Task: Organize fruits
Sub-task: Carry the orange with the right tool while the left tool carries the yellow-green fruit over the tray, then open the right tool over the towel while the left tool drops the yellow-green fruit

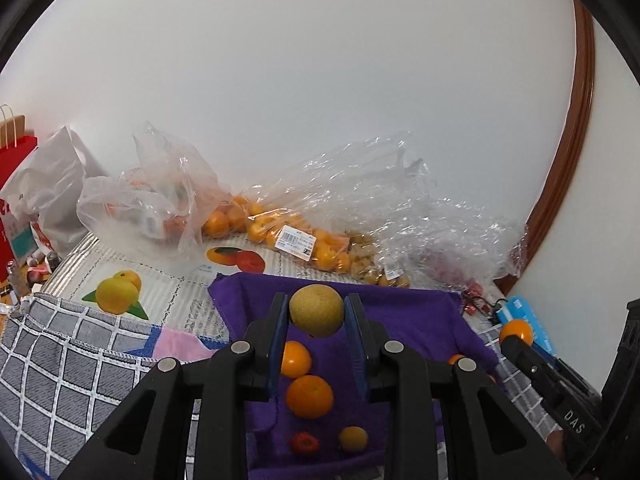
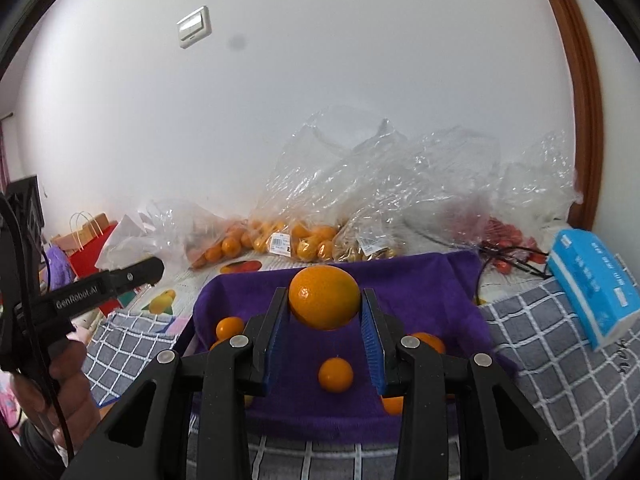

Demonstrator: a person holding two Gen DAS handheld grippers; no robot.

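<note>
A: Left gripper (image 1: 316, 311) pinching a yellow-green pear (image 1: 316, 310), lifted above the purple towel (image 1: 420, 312). Right gripper (image 2: 324, 298) pinching a large orange (image 2: 324, 297), also in the air.

B: Already on the towel?

A: Several small oranges (image 1: 309, 396) and one red fruit (image 1: 304, 442). Probably around halfway. Many more still in the plastic bags (image 1: 304, 236) near the wall.

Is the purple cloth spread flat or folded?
Mostly spread: the purple cloth lies open under loose oranges; one near corner is turned over.
</note>
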